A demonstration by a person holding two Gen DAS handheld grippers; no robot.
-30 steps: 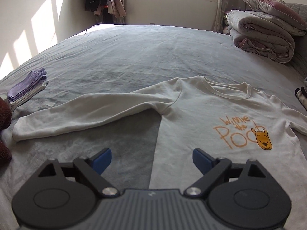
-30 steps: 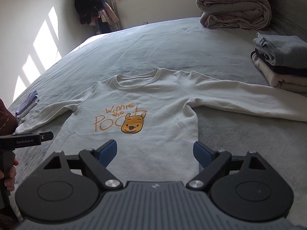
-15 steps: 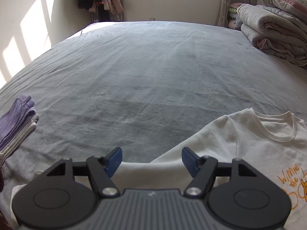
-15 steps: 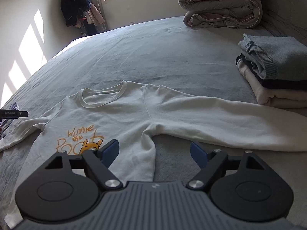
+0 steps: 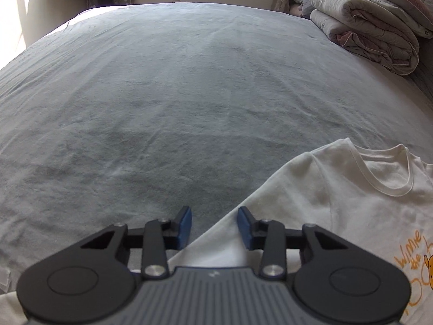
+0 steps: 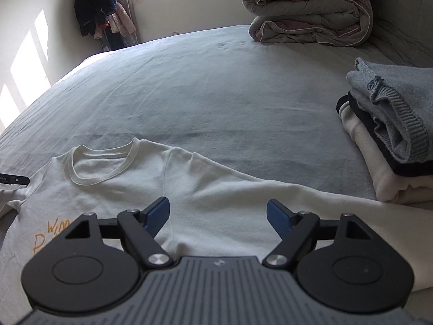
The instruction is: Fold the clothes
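A white long-sleeved sweatshirt (image 5: 338, 195) with an orange bear print lies face up and flat on the grey bed. My left gripper (image 5: 214, 228) is low over the upper edge of its left sleeve (image 5: 216, 252). Its jaws are closing with the sleeve's edge between the blue pads, which stand apart from the cloth. In the right wrist view the sweatshirt (image 6: 130, 178) spreads its right sleeve (image 6: 311, 200) toward the right. My right gripper (image 6: 217, 218) hangs open just above that sleeve near the shoulder seam, with nothing gripped.
The grey bed sheet (image 5: 176, 94) stretches far ahead. A stack of folded clothes (image 6: 392, 140) sits close to the right sleeve. A rolled duvet (image 6: 308, 16) lies at the bed's far right. Dark clothes (image 6: 94, 2) hang in the far corner.
Both grippers have moved forward and lower over the sweatshirt, the left onto the left sleeve, the right onto the right sleeve. The left jaws have narrowed a lot; the right ones stay wide.
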